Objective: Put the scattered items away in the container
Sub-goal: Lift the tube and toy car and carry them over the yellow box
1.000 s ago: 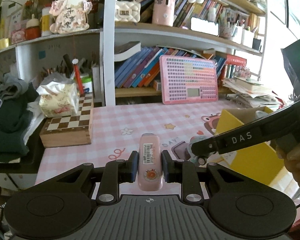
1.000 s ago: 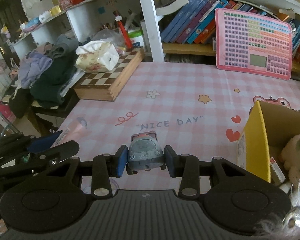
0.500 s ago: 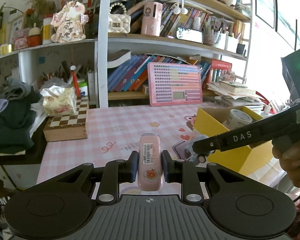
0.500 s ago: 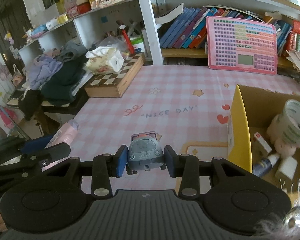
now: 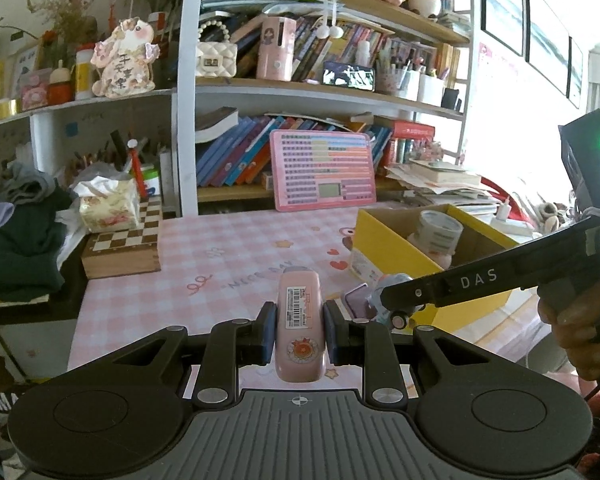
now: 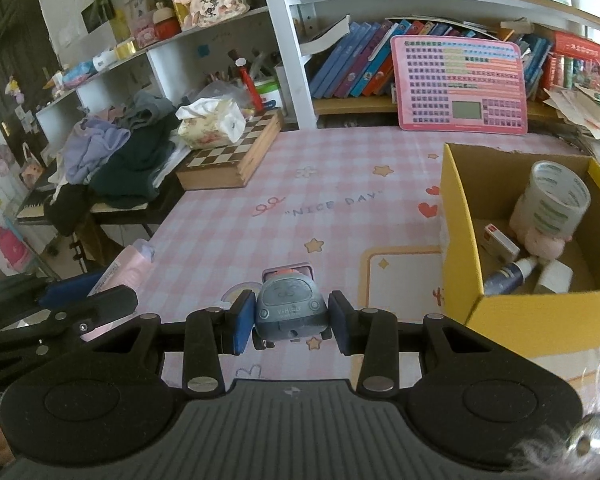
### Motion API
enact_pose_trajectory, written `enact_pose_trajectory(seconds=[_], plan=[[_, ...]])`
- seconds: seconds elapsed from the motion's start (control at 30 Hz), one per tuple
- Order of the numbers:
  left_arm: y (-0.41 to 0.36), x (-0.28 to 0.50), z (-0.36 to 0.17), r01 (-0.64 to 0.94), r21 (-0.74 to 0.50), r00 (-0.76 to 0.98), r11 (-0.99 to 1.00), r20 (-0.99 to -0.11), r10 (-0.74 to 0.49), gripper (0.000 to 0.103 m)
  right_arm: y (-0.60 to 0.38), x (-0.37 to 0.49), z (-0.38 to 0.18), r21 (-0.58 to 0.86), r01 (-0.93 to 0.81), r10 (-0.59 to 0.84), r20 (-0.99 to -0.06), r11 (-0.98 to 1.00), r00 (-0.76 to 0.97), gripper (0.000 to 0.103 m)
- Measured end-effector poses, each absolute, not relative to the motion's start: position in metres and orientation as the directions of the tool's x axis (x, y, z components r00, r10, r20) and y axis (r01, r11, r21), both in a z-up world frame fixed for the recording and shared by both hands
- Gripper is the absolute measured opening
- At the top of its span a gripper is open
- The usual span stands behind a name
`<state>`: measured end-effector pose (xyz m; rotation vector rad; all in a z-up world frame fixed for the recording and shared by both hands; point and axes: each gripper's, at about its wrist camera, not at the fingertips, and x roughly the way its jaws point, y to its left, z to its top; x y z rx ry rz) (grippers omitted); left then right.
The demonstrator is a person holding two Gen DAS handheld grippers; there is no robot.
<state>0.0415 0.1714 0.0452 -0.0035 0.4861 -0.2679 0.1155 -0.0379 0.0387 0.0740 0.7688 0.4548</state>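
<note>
Left tongs [image 5: 299, 334] clamp a pink tube [image 5: 300, 322]. Right tongs [image 6: 290, 322] clamp a grey toy car [image 6: 290, 312]; the yellow cardboard box [image 6: 460, 216] sits at two o'clock on the surface [image 6: 340, 184].

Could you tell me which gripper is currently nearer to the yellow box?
The right gripper, holding the toy car, is just beside the yellow box; the left gripper, holding the pink tube, is farther away.

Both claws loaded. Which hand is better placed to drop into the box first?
Right, probably. Its claw grips the toy car with the yellow box open just beside it. The left claw, holding the pink tube, sits farther off.
</note>
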Motion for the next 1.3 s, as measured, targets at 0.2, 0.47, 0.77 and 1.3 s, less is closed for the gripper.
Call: enact_pose_trajectory(seconds=[0.2,0.47,0.77,1.3], plan=[[0.165,0.027,0.05,0.28,-0.067,0.851,0.958,-0.443,-0.28,0.025,-0.049,0.095,0.041,0.228,-0.343,0.405,-0.646,0.911,0.647,0.037],[0.15,0.016,0.051,0.335,-0.066,0.836,0.94,-0.438,-0.329,0.025,-0.076,0.069,0.044,0.228,-0.263,0.348,-0.634,0.937,0.691,0.037],[0.135,0.012,0.051,0.404,-0.061,0.81,0.913,-0.44,-0.388,0.025,-0.096,0.047,0.038,0.237,-0.181,0.294,-0.643,0.954,0.707,0.037],[0.108,0.011,0.054,0.491,-0.066,0.773,0.868,-0.427,-0.47,0.025,-0.127,0.026,0.039,0.223,-0.095,0.22,-0.646,0.97,0.731,0.037]])
